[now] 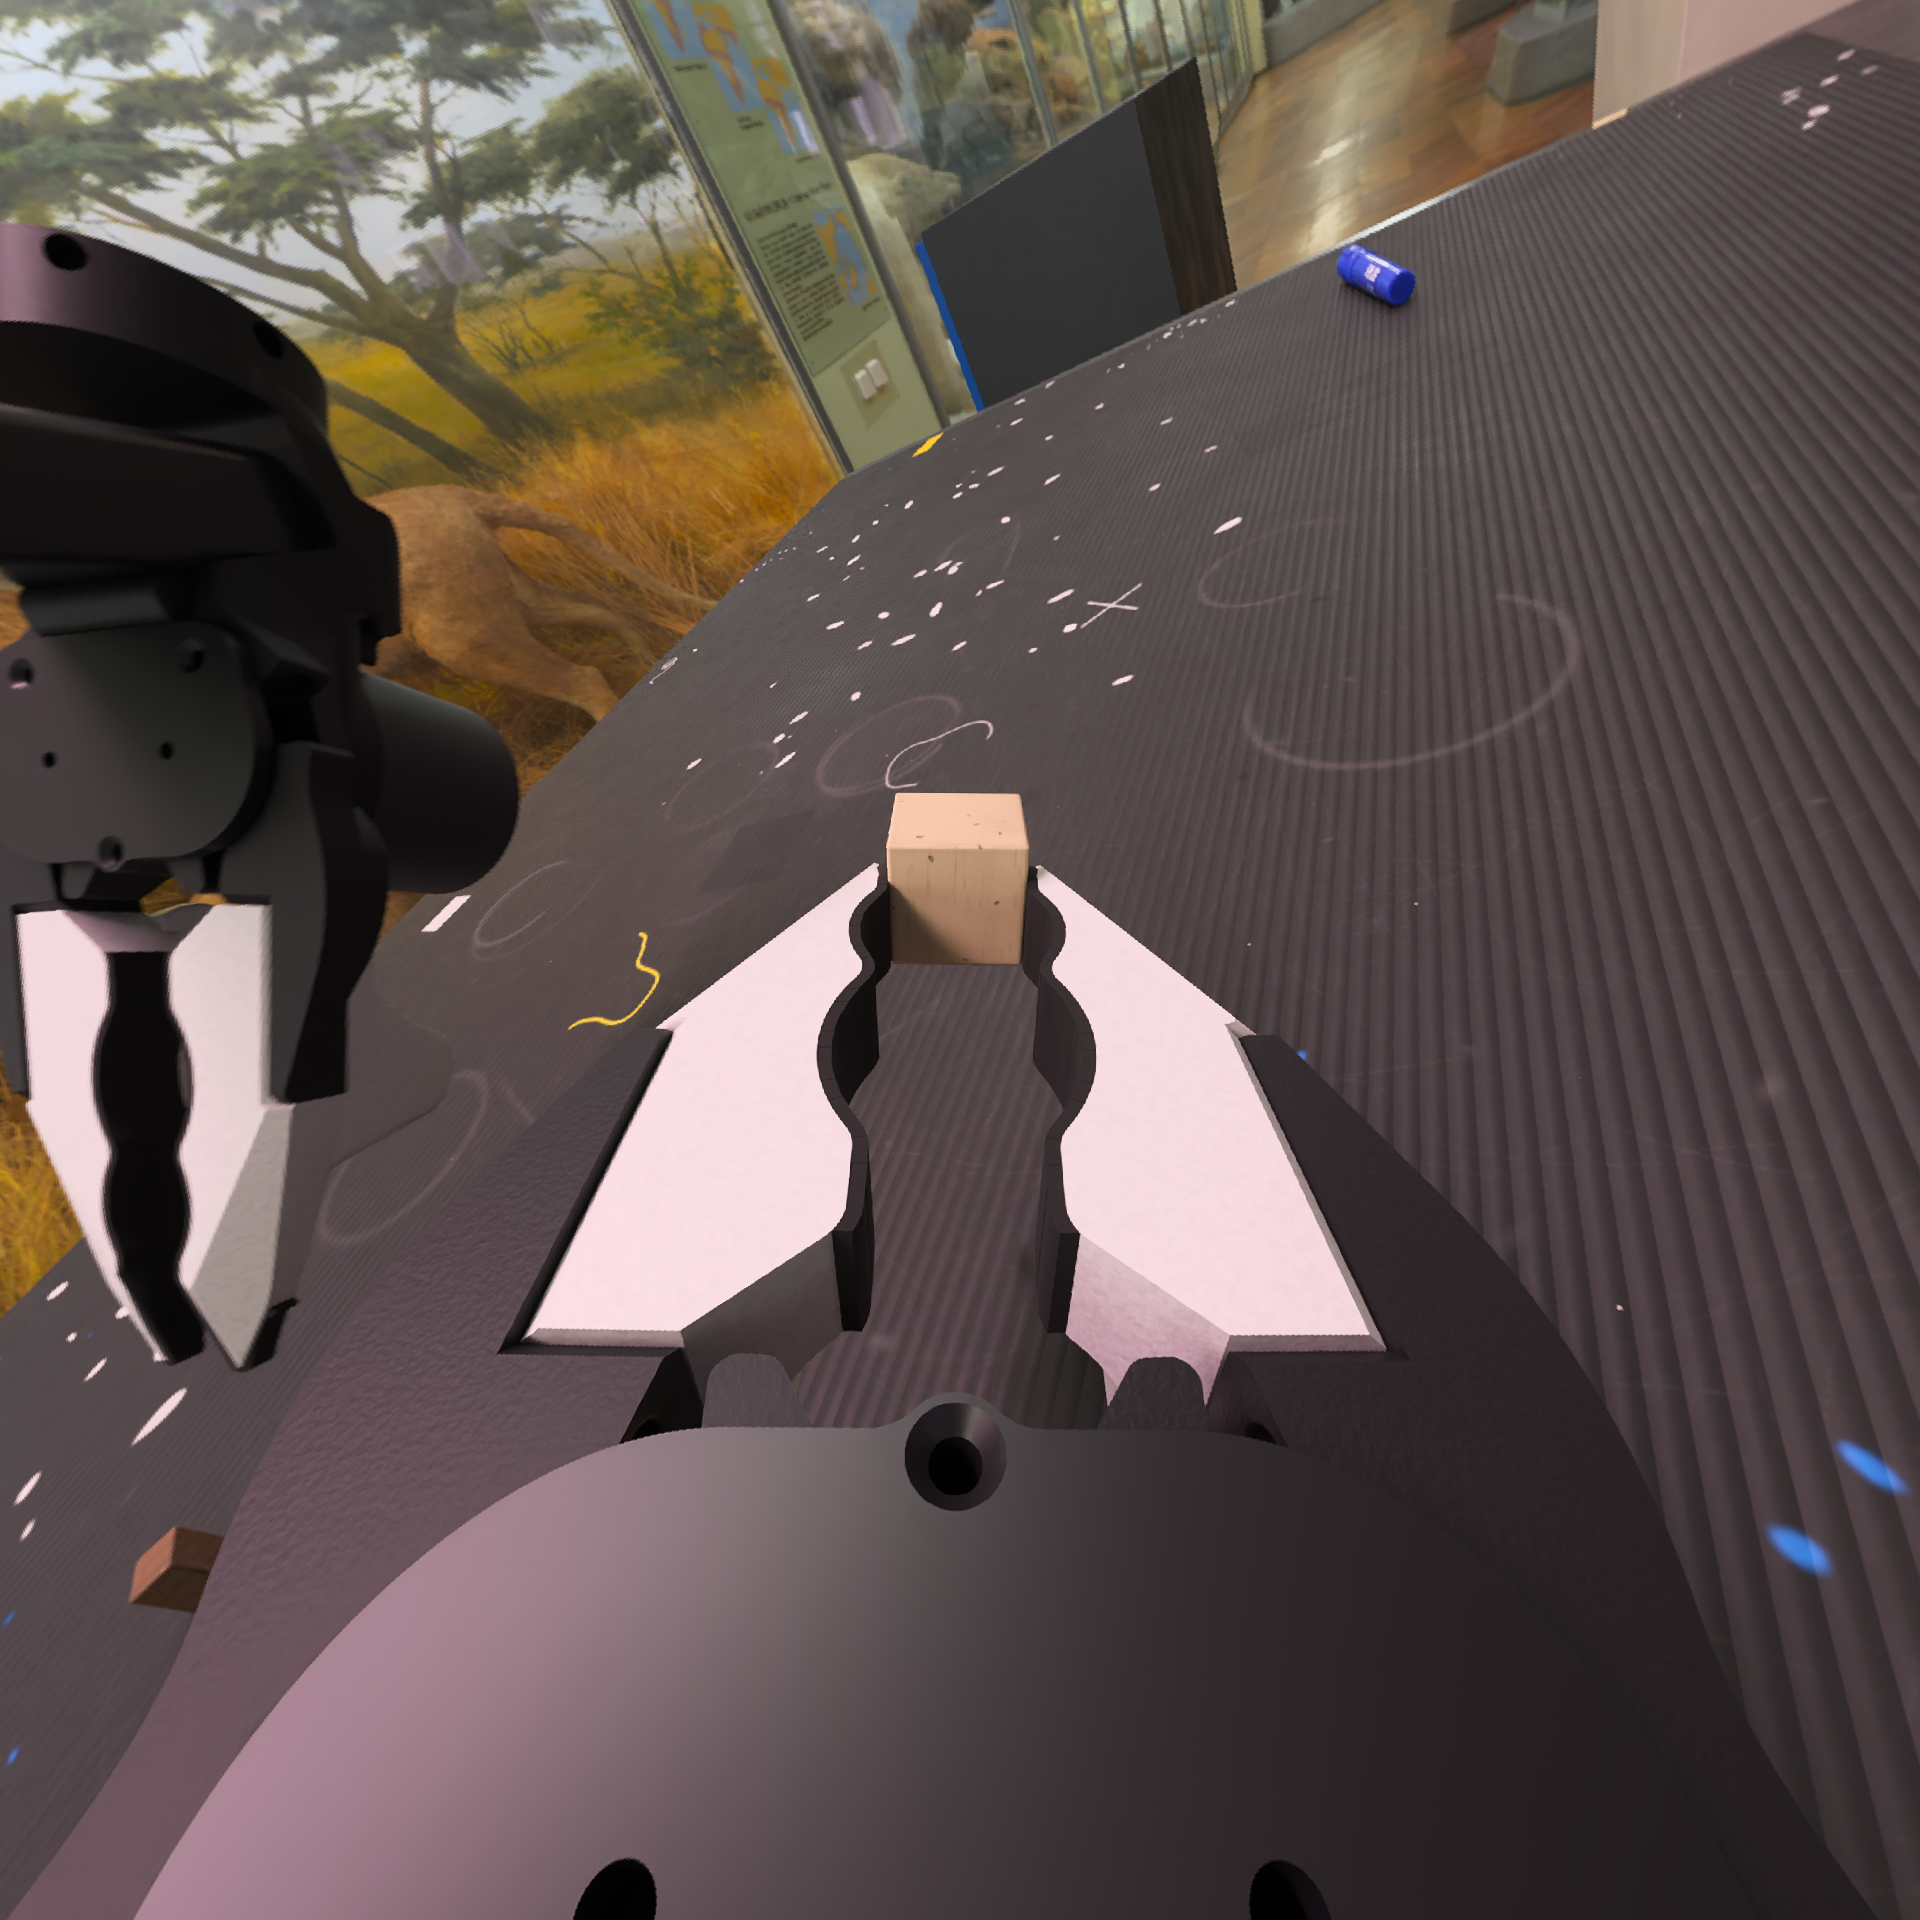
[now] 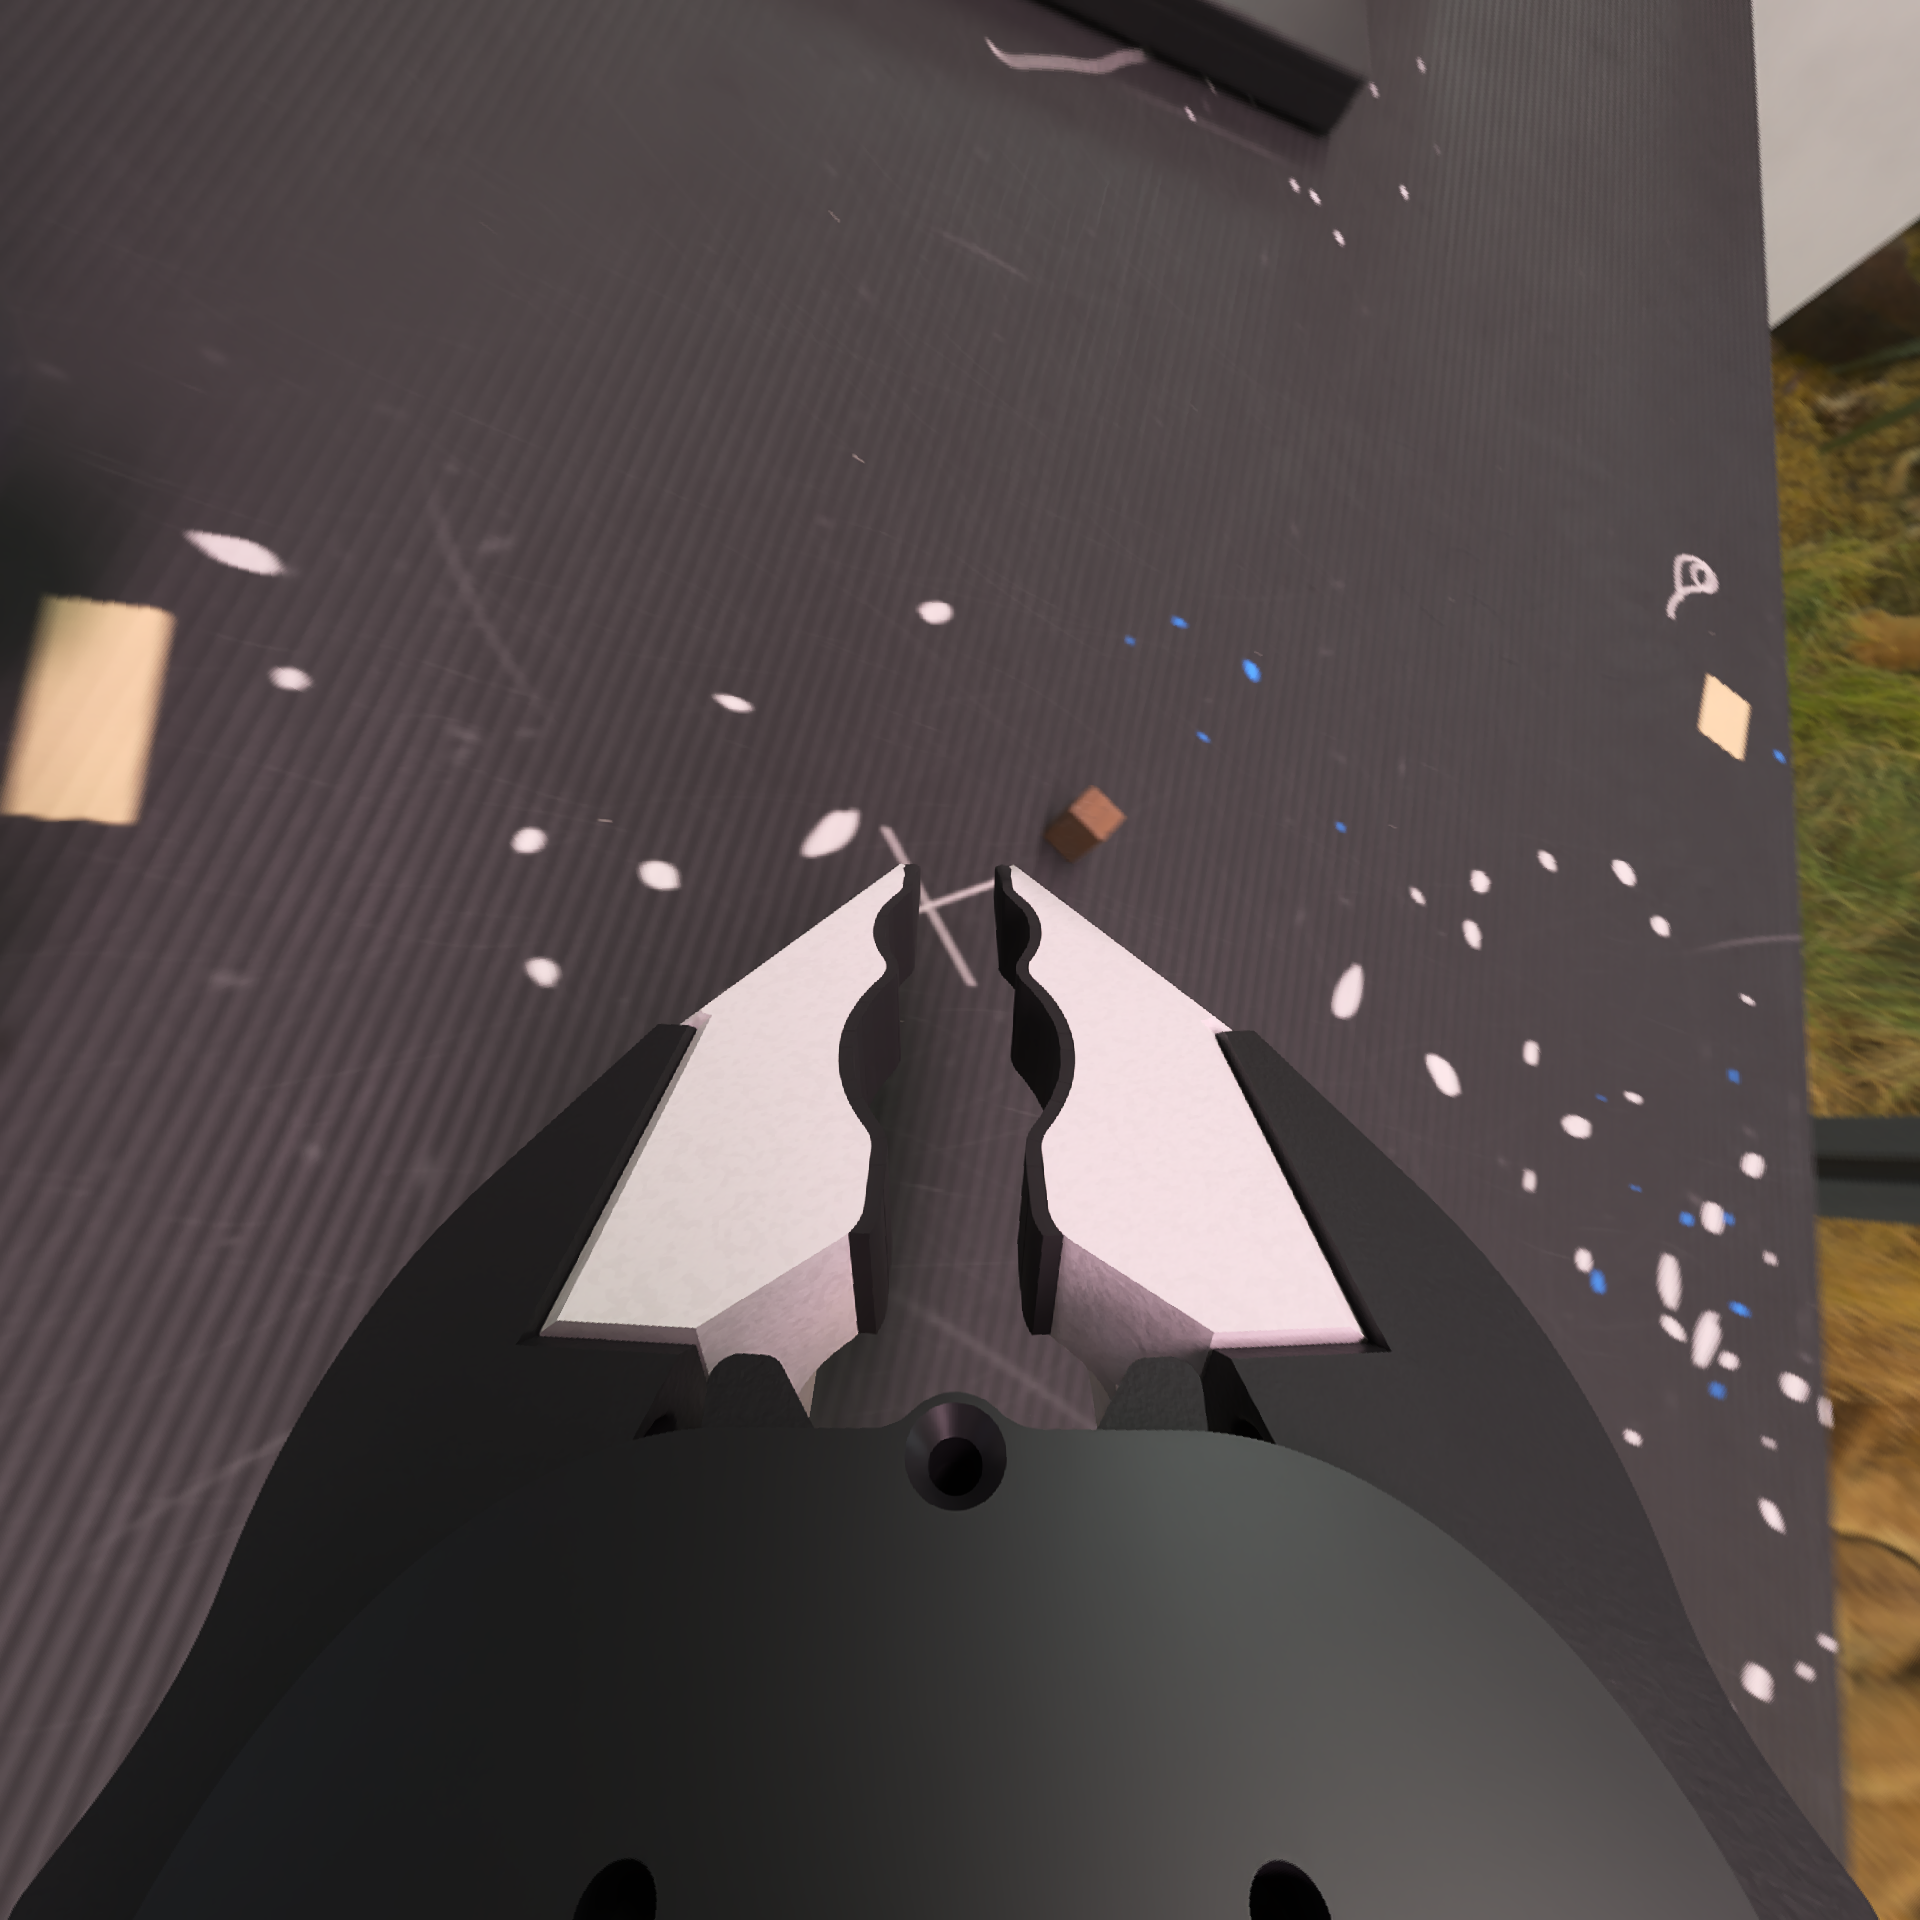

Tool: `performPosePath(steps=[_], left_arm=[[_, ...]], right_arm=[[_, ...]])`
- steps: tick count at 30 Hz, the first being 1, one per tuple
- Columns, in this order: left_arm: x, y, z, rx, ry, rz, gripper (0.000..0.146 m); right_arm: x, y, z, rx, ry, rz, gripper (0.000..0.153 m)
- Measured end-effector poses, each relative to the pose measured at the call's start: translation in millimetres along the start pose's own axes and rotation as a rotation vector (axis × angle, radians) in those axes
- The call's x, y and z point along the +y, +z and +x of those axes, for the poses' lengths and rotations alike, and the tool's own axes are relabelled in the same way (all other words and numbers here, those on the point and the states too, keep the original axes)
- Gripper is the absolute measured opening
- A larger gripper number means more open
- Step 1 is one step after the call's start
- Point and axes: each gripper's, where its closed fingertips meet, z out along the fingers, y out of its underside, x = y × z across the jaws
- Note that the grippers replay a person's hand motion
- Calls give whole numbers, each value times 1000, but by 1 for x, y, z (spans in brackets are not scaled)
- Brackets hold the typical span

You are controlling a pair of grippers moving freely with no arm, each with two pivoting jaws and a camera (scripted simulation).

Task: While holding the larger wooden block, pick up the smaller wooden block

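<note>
My left gripper (image 1: 956, 883) is shut on the larger wooden block (image 1: 956, 878), a pale cube pinched between its fingertips over the dark table (image 1: 1455, 935). The smaller wooden block (image 2: 1086, 823), a reddish-brown cube, lies on the table just beyond and to the right of my right gripper (image 2: 956, 883). It also shows low at the left edge of the left wrist view (image 1: 171, 1569). My right gripper is empty, its jaws a narrow gap apart, pointing down at the table. It shows at the left of the left wrist view (image 1: 197, 1340).
A blue cylinder (image 1: 1375, 275) lies far off on the table. A dark box (image 1: 1070, 281) stands at the far edge. Pale tan patches show at the left (image 2: 88, 712) and right (image 2: 1725, 717) of the right wrist view. The table edge (image 2: 1782, 831) runs along the right.
</note>
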Motion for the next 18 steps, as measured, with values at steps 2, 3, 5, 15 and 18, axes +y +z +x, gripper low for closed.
performPosePath(steps=[2, 3, 5, 15, 18], left_arm=[[0, -1, -2, -4, -19, 9, 24], [0, -2, -3, -7, -25, 11, 24], [0, -3, -4, -14, -37, 13, 24], [2, -5, -5, -22, -35, 5, 24], [2, -6, -6, -28, -41, 8, 24]], right_arm=[[2, 6, 14, 7, 10, -28, 14], [4, 8, 21, 5, 26, -34, 14], [13, 10, 39, 40, 36, -92, 13], [26, 41, 47, -94, -308, -237, 13], [20, 51, 44, -122, -581, -264, 15]])
